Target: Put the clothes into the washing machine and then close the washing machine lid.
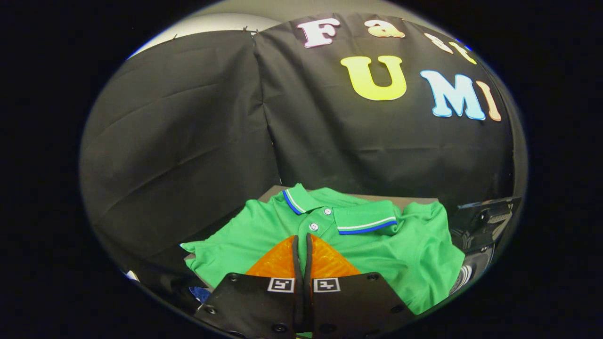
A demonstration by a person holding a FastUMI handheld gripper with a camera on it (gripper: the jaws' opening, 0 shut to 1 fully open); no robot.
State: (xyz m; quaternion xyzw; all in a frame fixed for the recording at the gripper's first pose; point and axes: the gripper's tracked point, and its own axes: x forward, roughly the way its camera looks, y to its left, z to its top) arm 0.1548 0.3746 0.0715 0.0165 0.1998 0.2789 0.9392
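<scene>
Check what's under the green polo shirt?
The green polo shirt lies spread on a flat grey-brown surface, visible just past its collar. The shirt covers the rest. The claw, fingers together, is above the shirt's front.
</scene>
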